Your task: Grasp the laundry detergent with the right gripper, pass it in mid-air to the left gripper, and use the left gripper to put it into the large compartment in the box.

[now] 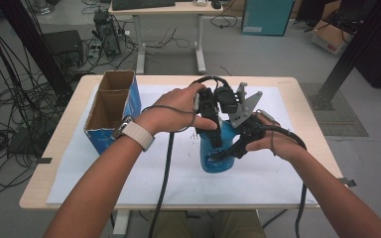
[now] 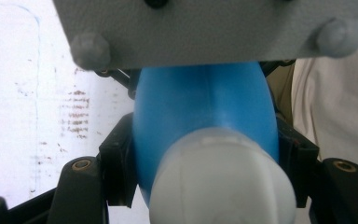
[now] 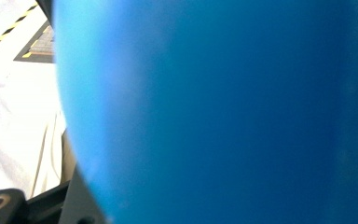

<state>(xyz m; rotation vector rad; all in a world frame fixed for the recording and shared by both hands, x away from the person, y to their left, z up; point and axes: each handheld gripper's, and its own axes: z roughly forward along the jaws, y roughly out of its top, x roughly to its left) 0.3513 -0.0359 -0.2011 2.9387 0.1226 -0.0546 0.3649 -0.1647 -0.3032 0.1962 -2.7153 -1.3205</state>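
A blue plastic bottle [image 1: 216,157] with a whitish cap [image 2: 221,184] stands in the middle of the table, held from two sides. My left gripper [image 1: 213,135] comes down on it from above and is shut on the blue bottle [image 2: 205,107] just below the cap, one black pad [image 2: 117,163] pressing on each flank. My right gripper [image 1: 229,150] reaches in from the right and is shut on the bottle's body. In the right gripper view the blue bottle wall [image 3: 223,112] sits very close, with one black finger [image 3: 77,203] at the lower left. A grey plate [image 2: 214,28] of the right gripper crosses the top of the left gripper view.
An open cardboard box [image 1: 110,108] with blue sides and two compartments stands at the table's left. A white sheet [image 1: 263,181] covers the wooden tabletop [image 1: 54,158]. Both cables trail off the front edge. Beyond the table stand a desk [image 1: 168,29] and floor cables.
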